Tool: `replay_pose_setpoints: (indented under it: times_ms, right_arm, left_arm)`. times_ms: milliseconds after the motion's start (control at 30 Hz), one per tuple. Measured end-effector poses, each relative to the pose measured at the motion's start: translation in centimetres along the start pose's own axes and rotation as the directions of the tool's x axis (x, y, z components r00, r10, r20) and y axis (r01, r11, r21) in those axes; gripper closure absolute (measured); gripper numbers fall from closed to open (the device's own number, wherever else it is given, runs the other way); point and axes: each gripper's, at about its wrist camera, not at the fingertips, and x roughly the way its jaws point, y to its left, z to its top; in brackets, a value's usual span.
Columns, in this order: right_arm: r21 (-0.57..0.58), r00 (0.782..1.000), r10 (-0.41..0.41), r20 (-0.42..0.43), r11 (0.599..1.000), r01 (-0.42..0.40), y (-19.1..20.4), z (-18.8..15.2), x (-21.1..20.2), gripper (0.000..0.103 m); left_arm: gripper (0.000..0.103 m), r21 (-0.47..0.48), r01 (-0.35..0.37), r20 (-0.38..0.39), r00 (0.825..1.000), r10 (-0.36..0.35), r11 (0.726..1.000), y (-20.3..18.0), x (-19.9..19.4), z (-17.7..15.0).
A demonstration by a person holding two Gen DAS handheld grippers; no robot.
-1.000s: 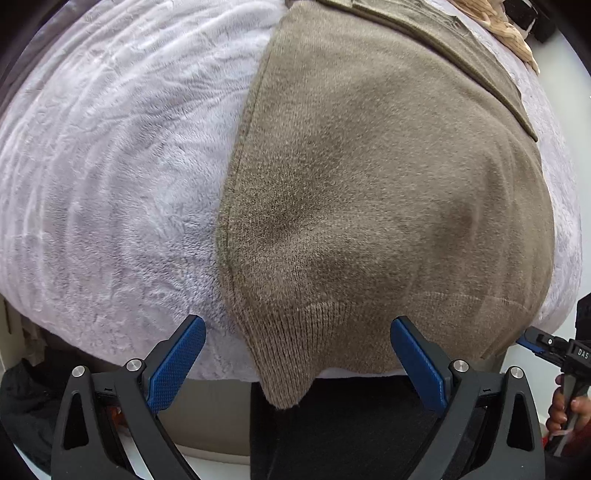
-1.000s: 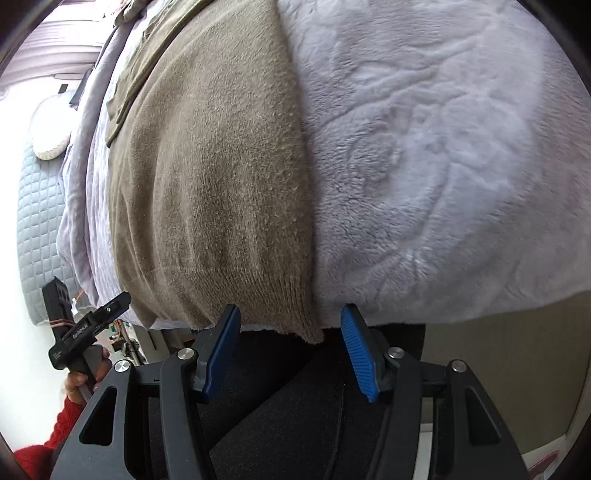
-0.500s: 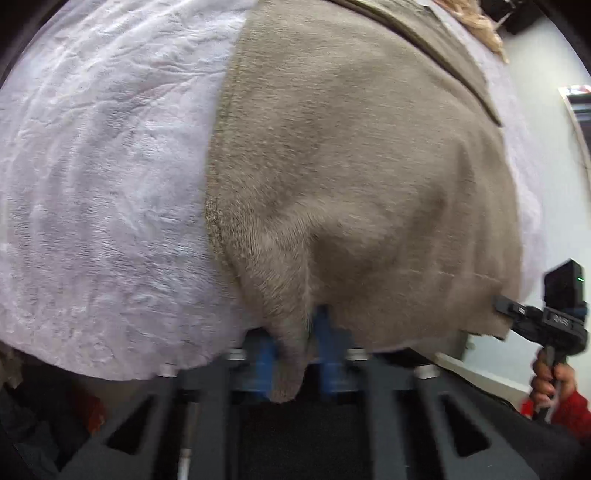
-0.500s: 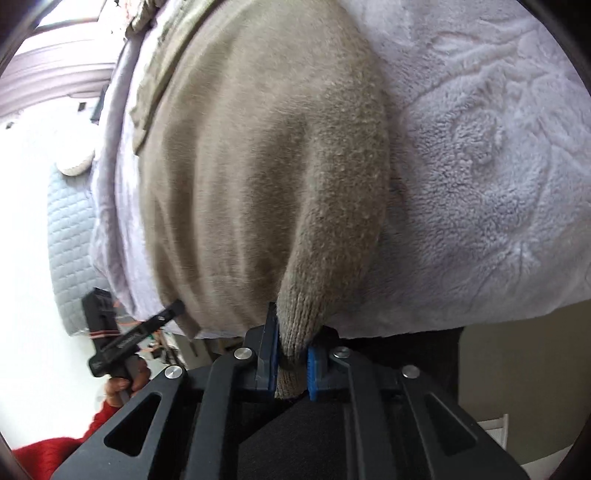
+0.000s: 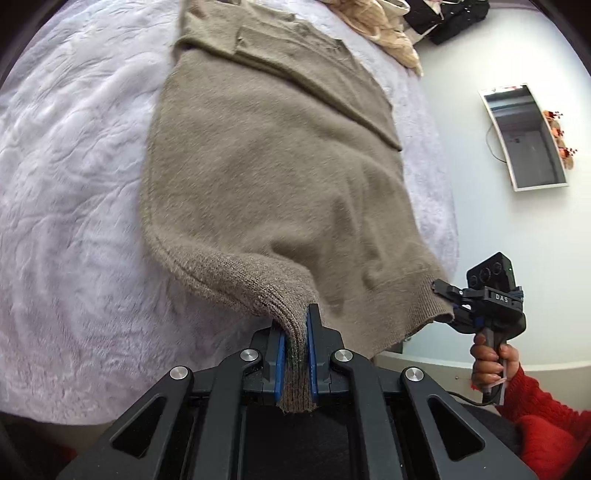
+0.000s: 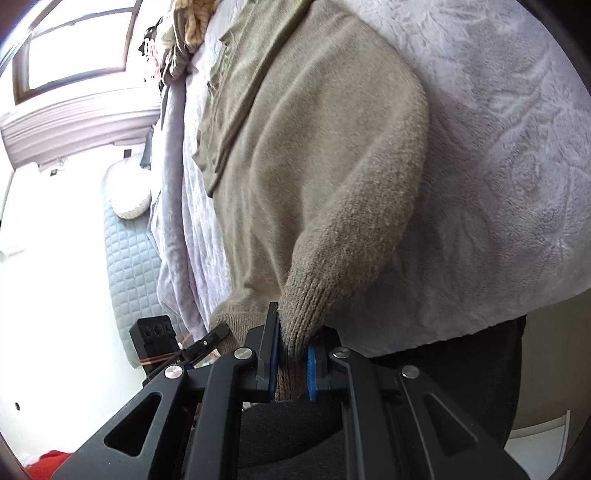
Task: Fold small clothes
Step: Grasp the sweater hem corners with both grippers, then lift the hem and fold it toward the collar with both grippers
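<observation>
A taupe knitted sweater (image 5: 273, 166) lies spread on a pale lilac fleece blanket (image 5: 66, 192), its sleeves folded across the far end. My left gripper (image 5: 295, 354) is shut on the ribbed hem at the sweater's near left corner, and that corner is lifted off the blanket. The right gripper (image 5: 448, 295) shows at the right of the left wrist view, clamped on the other hem corner. In the right wrist view my right gripper (image 6: 291, 354) is shut on the ribbed hem of the sweater (image 6: 314, 155), which rises in a fold. The left gripper (image 6: 218, 334) touches the hem at lower left.
A heap of beige and dark clothes (image 5: 388, 29) sits at the blanket's far end. A framed mirror (image 5: 524, 136) lies on the pale floor to the right. A quilted grey cushion (image 6: 129, 266) and a window (image 6: 74, 51) stand to the left of the blanket (image 6: 498, 166).
Both grippers went from open beside the hem to shut on its two near corners. They then rose, pulling the hem off the blanket, and more of the sweater's far end has come into view.
</observation>
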Motion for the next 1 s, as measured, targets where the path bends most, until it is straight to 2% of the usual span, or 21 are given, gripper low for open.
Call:
replay_pose_setpoints:
  times_ms: [167,300,533,733,1000]
  right_arm:
    - [0.010,0.998,0.041,0.051,0.999,-0.041,1.6,0.4,-0.3,0.091]
    - [-0.002,0.995,0.084,0.058,0.996,-0.084,1.8,1.2,-1.0,0.091]
    - [0.007,0.980,0.186,0.074,0.982,-0.187,3.2,3.2,-1.4,0.091]
    - [-0.019,0.971,0.232,0.064,0.973,-0.231,5.6,8.0,-1.7,0.091]
    - [-0.087,0.954,0.295,0.058,0.953,-0.289,9.6,16.6,-3.0,0.091]
  left_arm:
    - [0.092,0.031,0.034,-0.003,0.999,-0.034,0.999,-0.9,-0.3,1.5]
    - [0.092,0.036,0.044,-0.005,0.999,-0.044,0.998,-0.6,-1.1,2.4]
    - [0.092,0.005,0.051,0.044,0.998,-0.051,0.999,-1.1,-2.5,4.7]
    - [0.092,-0.033,0.041,0.124,0.992,-0.036,0.999,-2.6,-3.9,8.1]
    - [0.092,-0.039,0.022,0.251,0.968,-0.011,0.999,-4.7,-4.9,16.4]
